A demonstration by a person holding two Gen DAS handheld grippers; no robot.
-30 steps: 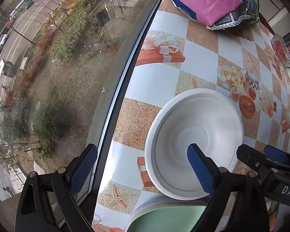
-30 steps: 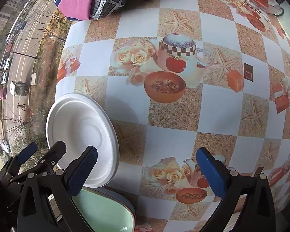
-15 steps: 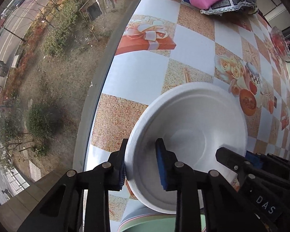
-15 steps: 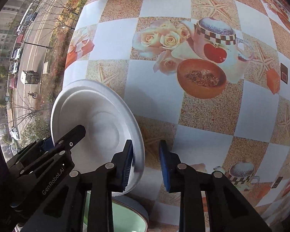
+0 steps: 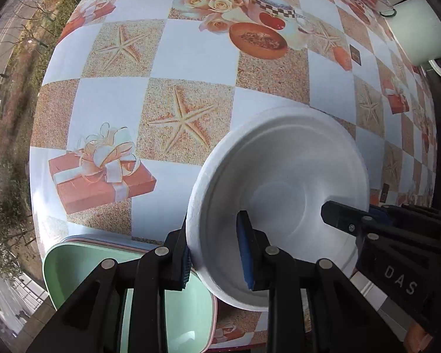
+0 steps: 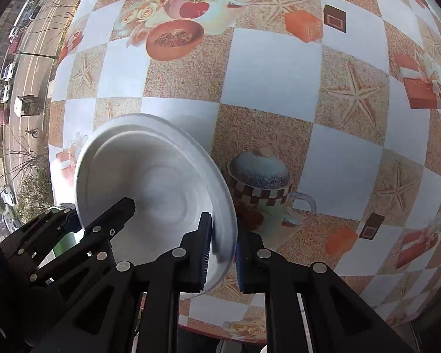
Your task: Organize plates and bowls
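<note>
Above the checkered tablecloth [image 5: 197, 58] beside a window, both grippers' fingers [image 5: 245, 250] [image 6: 204, 244] clamp the white bowl's [image 5: 282, 194] rim.

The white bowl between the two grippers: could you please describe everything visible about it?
The white bowl is round, matte and paper-like, with a wide flat rim and an empty, smooth well. It appears tilted, above the patterned tablecloth. The left gripper pinches its rim on one side, the right gripper the opposite side. The green dish sits beside it.

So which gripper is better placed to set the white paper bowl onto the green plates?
Left. Both grippers clamp the white paper bowl's rim, but the left gripper sits directly above the green plate stack.
</note>
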